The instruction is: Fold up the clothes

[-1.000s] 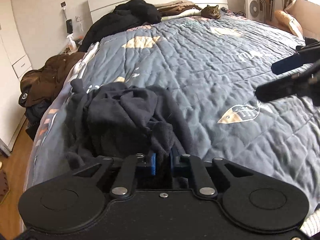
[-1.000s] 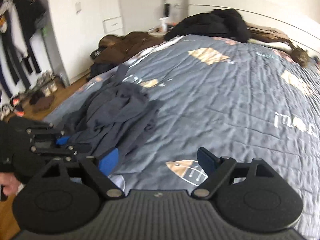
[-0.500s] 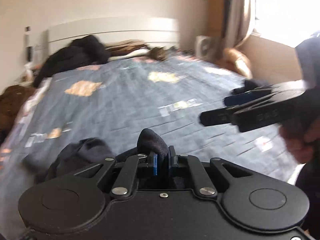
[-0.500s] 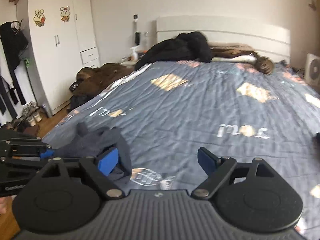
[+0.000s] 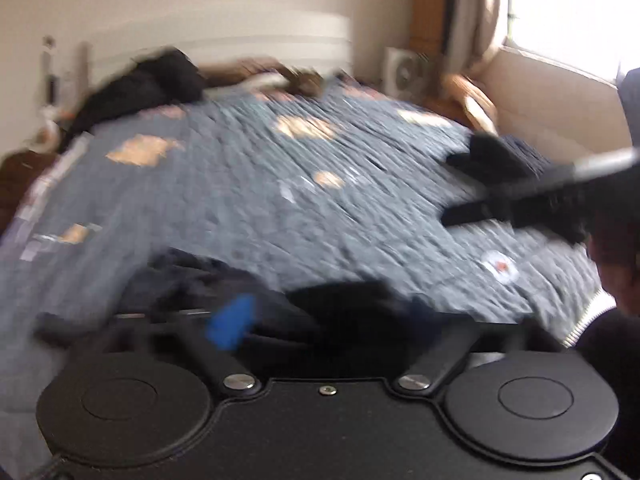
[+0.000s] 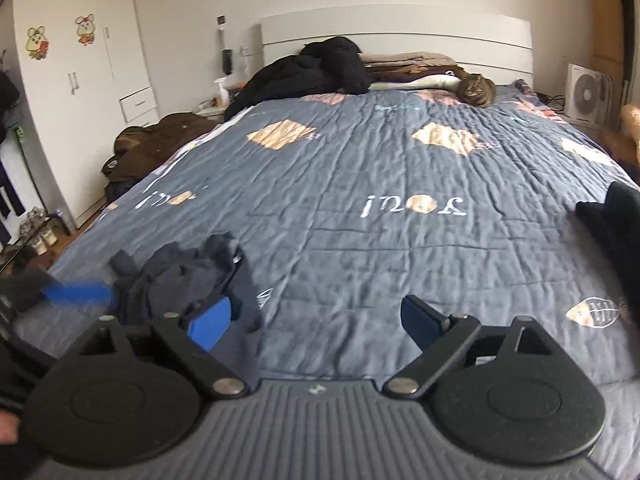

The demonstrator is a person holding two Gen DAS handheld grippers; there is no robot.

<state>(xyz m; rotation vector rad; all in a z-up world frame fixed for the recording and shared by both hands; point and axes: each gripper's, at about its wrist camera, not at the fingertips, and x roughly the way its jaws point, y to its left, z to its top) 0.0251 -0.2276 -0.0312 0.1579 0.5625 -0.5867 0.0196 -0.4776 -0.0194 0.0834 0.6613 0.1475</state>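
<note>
Bedspread (image 6: 360,184): crumpled garment (image 6: 192,276) (dark) beside jaws

Dark navy garment (image 6: 192,280), crumpled heap on quilt's near-left corner

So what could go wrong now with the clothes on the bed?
The dark garment lies crumpled near the quilt's edge and might slide off. The left gripper is opening with nothing clearly pinched, so the next grab may catch a bunched layer. The cat by the headboard could wander onto the folding space.
</note>
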